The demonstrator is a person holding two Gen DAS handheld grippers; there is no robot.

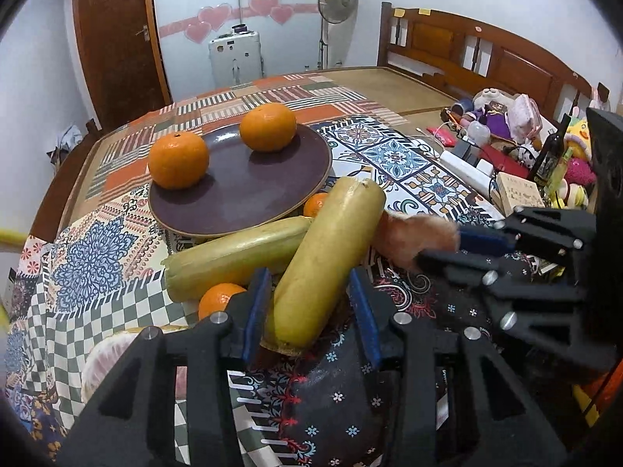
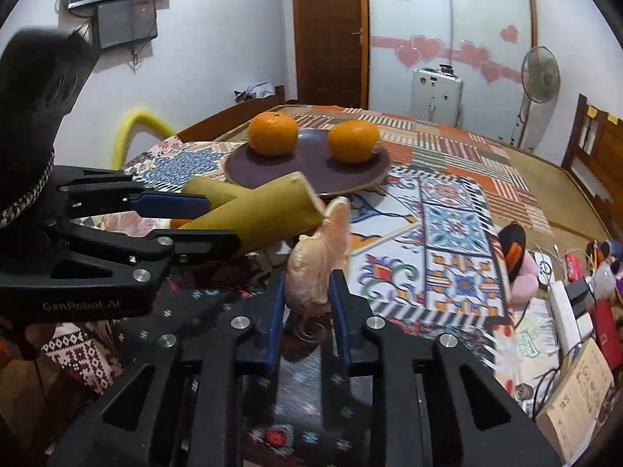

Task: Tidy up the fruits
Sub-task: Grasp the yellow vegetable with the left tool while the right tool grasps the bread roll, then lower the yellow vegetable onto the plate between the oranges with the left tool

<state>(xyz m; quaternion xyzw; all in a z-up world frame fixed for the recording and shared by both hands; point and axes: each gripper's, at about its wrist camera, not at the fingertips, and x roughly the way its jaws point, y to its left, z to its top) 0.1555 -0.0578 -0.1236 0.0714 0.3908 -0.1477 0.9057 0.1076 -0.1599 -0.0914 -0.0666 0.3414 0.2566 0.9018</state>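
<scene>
The left gripper [image 1: 310, 303] had its blue pads spread to either side of a yellow-green stalk piece [image 1: 327, 264], which lay between them; whether the pads touched it could not be told. The right gripper [image 2: 307, 299] was clamped on a peeled pomelo segment [image 2: 317, 260], held just beside the stalk's far end. Under the tilted stalk lay a second stalk piece [image 1: 233, 260], crossing it, with an orange [image 1: 218, 299] tucked below near the left pad and another small orange [image 1: 316, 204] showing behind the pile. A pale peeled fruit [image 1: 103, 366] sat low at the left edge of the left wrist view. Beyond the pile, a dark purple plate [image 1: 249, 198] rested on the patterned cloth [image 1: 97, 260] and carried two oranges, the left orange [image 1: 178, 159] and the right orange [image 1: 268, 126], well apart. A standing fan [image 1: 338, 0] stood by the far wall.
</scene>
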